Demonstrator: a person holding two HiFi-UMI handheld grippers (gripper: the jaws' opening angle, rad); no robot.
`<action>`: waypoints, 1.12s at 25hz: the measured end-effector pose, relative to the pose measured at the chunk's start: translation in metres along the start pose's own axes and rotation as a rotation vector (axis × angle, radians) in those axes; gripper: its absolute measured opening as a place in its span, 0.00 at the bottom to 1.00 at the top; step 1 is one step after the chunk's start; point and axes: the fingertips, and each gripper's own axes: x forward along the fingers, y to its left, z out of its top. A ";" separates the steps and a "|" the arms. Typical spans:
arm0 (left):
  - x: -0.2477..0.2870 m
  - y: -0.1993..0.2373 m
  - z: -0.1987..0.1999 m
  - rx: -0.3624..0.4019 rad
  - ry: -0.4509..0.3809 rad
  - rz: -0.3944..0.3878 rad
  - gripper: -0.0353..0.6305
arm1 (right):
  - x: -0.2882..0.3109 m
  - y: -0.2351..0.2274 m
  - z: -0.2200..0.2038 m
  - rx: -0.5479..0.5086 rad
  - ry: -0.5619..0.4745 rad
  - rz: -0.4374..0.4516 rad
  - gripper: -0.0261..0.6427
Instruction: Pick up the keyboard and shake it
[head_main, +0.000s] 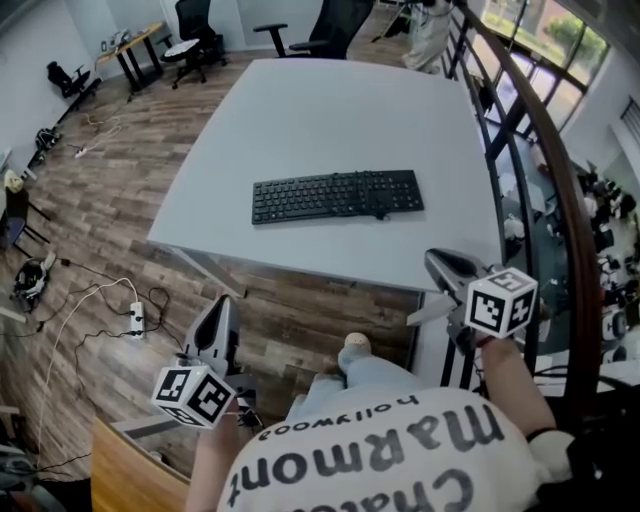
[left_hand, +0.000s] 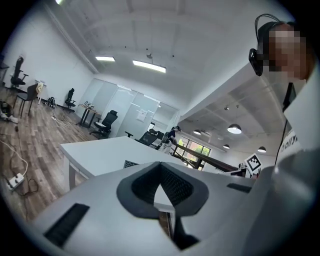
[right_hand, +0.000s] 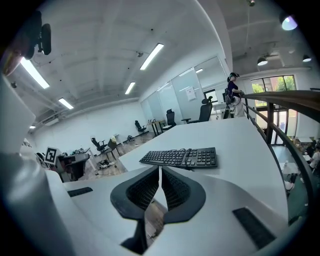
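A black keyboard (head_main: 337, 196) lies flat near the front edge of the white table (head_main: 330, 110), its cable bunched on its right part; the right gripper view shows the keyboard (right_hand: 181, 157) just ahead. My left gripper (head_main: 219, 322) is shut and empty, held low in front of the table, well short of the keyboard. My right gripper (head_main: 447, 266) hovers by the table's front right corner, shut with nothing in it. In the left gripper view the left gripper (left_hand: 161, 180) has its jaws together, and only a sliver of the keyboard (left_hand: 131, 164) shows over the housing.
A dark railing (head_main: 545, 150) runs along the table's right side. Office chairs (head_main: 195, 40) and a desk stand at the far end. A power strip with white cable (head_main: 135, 320) lies on the wood floor at left. The person's knee and shoe (head_main: 355, 352) are below the table edge.
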 end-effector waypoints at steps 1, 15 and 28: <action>-0.002 0.001 0.000 -0.010 -0.006 0.000 0.06 | 0.002 0.003 -0.001 0.006 0.005 0.006 0.11; 0.021 0.017 0.002 -0.032 0.046 -0.041 0.06 | 0.067 0.055 0.047 -0.112 -0.026 0.212 0.11; 0.035 0.082 -0.006 -0.138 0.084 0.110 0.06 | 0.168 0.046 0.063 0.048 -0.017 0.344 0.11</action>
